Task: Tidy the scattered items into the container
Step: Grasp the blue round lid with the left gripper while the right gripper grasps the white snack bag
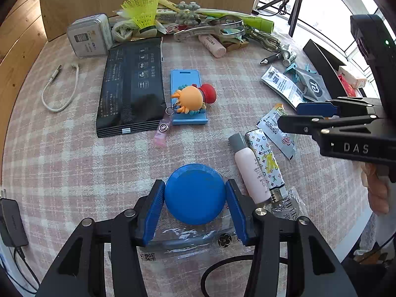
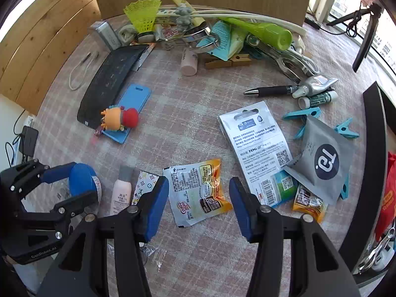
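Squeezing the blue round lid (image 1: 195, 193) evenly at 3 and 9 o'clock, the left gripper (image 1: 195, 195) should lift straight — no tilt. The right gripper (image 2: 199, 198) (fingers wide) frames the creamer sachet (image 2: 198, 190) on the bench (image 2: 188, 113).

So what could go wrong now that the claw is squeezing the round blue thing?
1. The left gripper pinches the round blue tin only by its curved edge, so it might slip out or roll away.
2. The tin lies partly on a crinkly clear plastic bag, which could drag along when lifted.
3. The pink bottle lies just beside the right-hand finger and could get knocked.
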A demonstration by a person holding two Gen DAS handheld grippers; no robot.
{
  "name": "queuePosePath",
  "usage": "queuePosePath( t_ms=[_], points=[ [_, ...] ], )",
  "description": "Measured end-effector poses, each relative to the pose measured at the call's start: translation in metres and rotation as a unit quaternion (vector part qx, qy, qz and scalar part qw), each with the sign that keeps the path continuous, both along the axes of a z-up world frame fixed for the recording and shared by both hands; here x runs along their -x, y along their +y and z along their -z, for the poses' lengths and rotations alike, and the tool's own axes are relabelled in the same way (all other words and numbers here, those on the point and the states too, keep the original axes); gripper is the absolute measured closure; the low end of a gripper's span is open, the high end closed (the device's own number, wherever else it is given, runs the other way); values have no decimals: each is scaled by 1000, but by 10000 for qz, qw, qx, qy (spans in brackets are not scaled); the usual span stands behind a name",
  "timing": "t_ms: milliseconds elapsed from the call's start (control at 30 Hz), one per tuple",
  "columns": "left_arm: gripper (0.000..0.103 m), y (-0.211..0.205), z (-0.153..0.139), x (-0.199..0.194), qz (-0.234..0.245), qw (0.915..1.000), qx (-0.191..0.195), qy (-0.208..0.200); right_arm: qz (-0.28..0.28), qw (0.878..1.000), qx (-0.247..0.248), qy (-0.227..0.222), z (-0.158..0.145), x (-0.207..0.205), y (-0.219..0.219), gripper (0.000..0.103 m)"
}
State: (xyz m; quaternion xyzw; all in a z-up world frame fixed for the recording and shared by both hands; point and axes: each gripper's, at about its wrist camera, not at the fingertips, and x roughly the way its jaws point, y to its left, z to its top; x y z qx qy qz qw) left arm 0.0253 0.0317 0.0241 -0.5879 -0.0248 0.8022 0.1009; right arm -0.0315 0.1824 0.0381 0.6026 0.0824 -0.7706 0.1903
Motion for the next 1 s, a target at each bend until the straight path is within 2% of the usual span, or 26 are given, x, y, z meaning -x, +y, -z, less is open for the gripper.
queuePosePath(
  t_ms=[67,167,233,267,300,400,467,600,633,667,733,833,900,933,1000],
  points=[
    [55,2,1,2,-9,10000,-11,2,-185,9996,-83,-184,11,1,-6,53],
    [55,2,1,4,-39,10000,-22,16,-302,9989,-361,-69,17,-1,-9,53],
    [55,0,-1,4,-59,10000,-27,37,-308,9987,-389,-80,17,-1,-9,58],
    [55,-1,-3,4,-68,10000,-27,52,-306,9986,-428,-68,17,-1,-8,71],
    [55,-2,-4,4,-84,9999,-32,67,-291,9985,-466,-43,16,-1,-7,74],
    [55,-5,-7,4,-123,9999,-51,102,-189,9991,-369,-41,11,0,2,92],
    [55,-5,-7,6,-133,9999,-43,99,-190,9992,-355,-9,9,-2,5,97],
    [55,-4,-8,5,-106,9999,-45,85,-160,9998,-89,-83,11,-2,16,94],
    [55,-3,-8,4,-97,9999,-49,81,-145,9997,-32,-183,12,-1,19,84],
    [55,-3,-8,3,-91,9999,-53,74,-137,9995,12,-280,14,-1,23,61],
    [55,-3,-6,3,-100,9999,-58,56,-280,9990,95,-330,14,-5,26,37],
    [55,-4,-4,3,-140,9999,-70,18,-663,9972,-115,-339,21,-14,21,35],
    [55,-4,-4,3,-146,9999,-72,15,-1079,9923,-576,-186,26,-24,12,38],
    [55,-4,-5,3,-145,9999,-66,27,-1231,9897,-713,-147,27,-27,10,43],
    [55,-4,-7,3,-156,9998,-51,63,-1342,9874,-809,-237,28,-27,10,60]
  ],
)
